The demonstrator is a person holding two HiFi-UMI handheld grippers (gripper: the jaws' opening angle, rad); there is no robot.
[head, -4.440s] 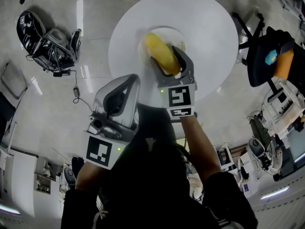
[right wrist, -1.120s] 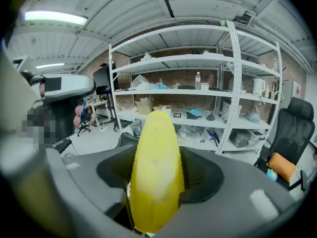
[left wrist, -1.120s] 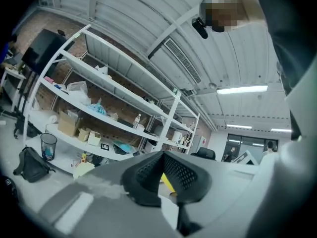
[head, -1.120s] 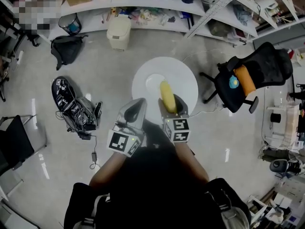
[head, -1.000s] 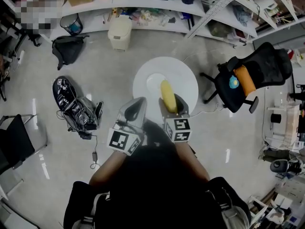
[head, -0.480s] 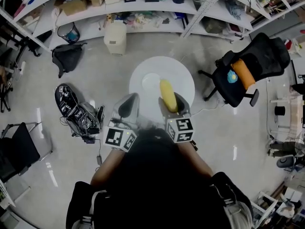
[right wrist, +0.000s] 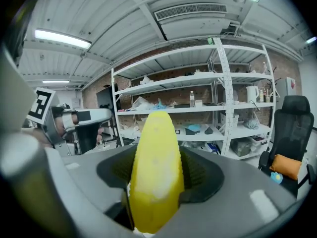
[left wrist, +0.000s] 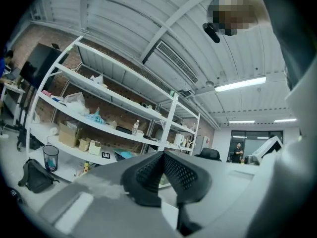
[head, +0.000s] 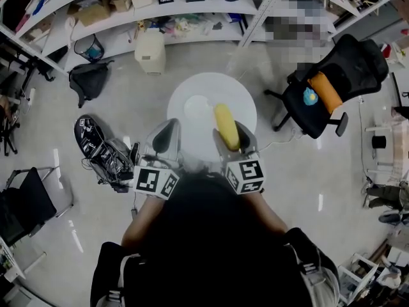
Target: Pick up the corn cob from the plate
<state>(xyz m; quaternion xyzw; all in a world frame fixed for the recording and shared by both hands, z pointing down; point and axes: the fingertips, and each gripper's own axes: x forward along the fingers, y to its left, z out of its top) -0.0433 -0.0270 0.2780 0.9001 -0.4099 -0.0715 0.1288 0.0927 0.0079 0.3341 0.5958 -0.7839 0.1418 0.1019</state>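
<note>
— Where is the cob right now?
— In my right gripper. Its fingers stand wide and pinch the cob at its near end, one pad on each side. The yellow tip sticks out past them toward the far shelves.
— Is it on the plate?
— No. In the head view it hangs over the round white table, just right of the plate. My right gripper view has only shelves and ceiling behind it, so it is up clear of the plate.
— And your left gripper?
— Its fingers are pressed together with nothing between them. It hovers at the table's near-left edge, beside the right gripper but apart from it, and not touching the plate.
— What else is around?
— A black chair on the right with an orange cushion. A pale bin stands far off by the shelves, and a dark bag lies on the floor to the left.
</note>
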